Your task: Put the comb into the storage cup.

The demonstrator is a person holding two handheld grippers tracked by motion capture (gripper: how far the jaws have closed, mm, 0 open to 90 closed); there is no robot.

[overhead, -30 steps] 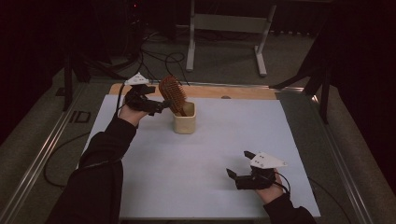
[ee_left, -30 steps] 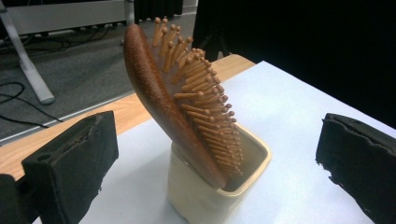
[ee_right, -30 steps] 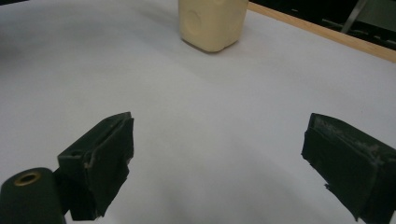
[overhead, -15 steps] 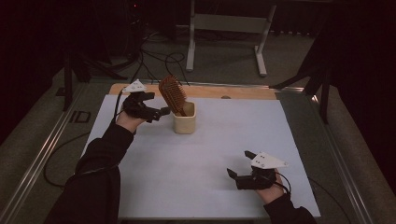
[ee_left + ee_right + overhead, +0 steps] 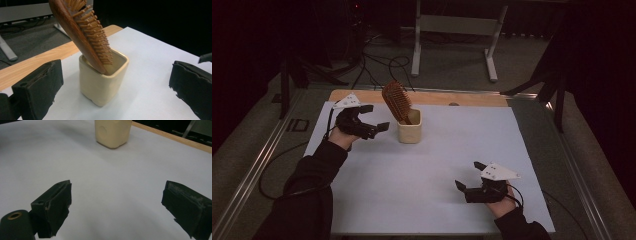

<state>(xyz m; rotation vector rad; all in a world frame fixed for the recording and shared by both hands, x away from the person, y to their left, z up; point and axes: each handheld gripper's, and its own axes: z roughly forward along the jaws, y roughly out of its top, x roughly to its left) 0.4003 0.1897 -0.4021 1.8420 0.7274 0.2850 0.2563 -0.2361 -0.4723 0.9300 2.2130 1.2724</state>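
1. The left gripper (image 5: 374, 119) is seen spread wide, nothing between its jaws, hovering just left of the cup (image 5: 409, 128); in the left gripper view the cup (image 5: 103, 79) sits squarely between the two black jaws, untouched.
2. The right gripper (image 5: 469, 179) is held low over the sheet (image 5: 432, 175) near its front right corner, jaws likewise spread and empty, well apart from the cup (image 5: 113, 132).
3. The brush (image 5: 397, 103) is found standing in the cup near the sheet's back edge, left of middle, handle down, bristled head tilted up and out over the rim, leaning towards the left.
4. The brush (image 5: 81, 31) is judged light and stiff: a wooden body, smooth on the back and likely a little slippery, with wooden pins that could be snagged or bent if pinched.
5. A hold is best taken across the edges of the head or at the neck just above the rim, not on the pins.
6. The cup is judged ceramic, heavier, glazed and slick; it may tip when the leaning brush is pulled sideways, so a straight lift along the handle is advised.
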